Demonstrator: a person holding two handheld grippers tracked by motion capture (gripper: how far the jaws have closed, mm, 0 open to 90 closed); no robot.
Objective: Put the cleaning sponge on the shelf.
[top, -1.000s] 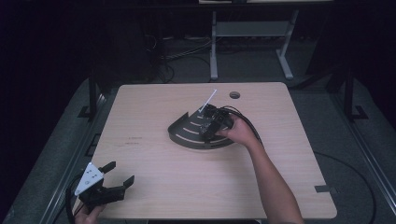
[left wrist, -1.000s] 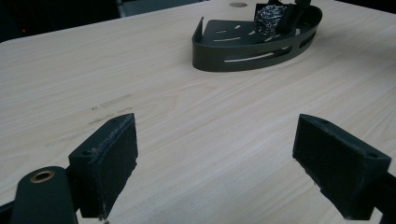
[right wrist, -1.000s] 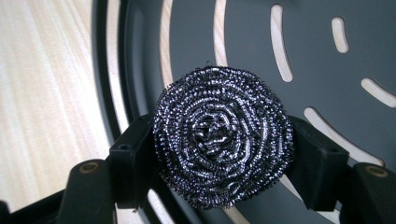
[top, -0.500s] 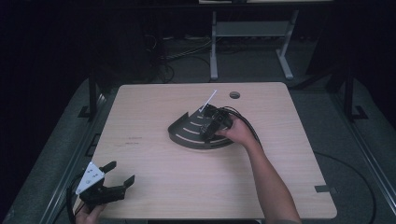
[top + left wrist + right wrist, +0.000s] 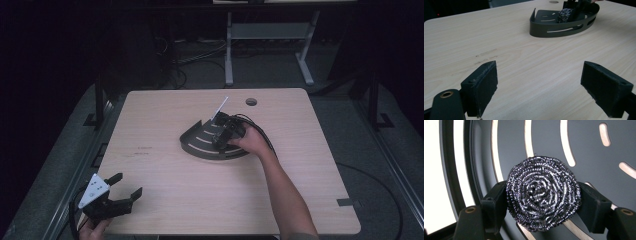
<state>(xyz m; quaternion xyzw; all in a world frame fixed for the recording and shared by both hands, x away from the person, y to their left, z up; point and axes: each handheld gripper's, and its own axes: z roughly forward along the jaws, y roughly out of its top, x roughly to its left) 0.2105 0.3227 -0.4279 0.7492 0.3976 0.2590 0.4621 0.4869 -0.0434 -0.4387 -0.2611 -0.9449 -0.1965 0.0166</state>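
Hardly anything has shifted vs. a second ago: our right gripper [image 5: 223, 136] sits in the same spot over the tray, and our left gripper [image 5: 117, 196] hasn't left the near-left corner of the table [image 5: 165, 105].

Rt jaws are pinching the steel wool scourer [image 5: 543, 193] from both sides, pads pressed into its rim. It's a round coil, so no long axis to worry about. It hangs right over the slotted floor of the dark fan-shaped tray [image 5: 192, 141], inside the curved wall; whether it touches the floor we can't tell.

Lt jaws are spread wide w/ nothing between them. From there the tray [image 5: 541, 26] lies well ahead and to the right, scourer [image 5: 564, 15] inside it.

Key relation: scourer is straight above the tray floor, so our guess is the next move is a simple drop or lift, and it's the rt hand's job.
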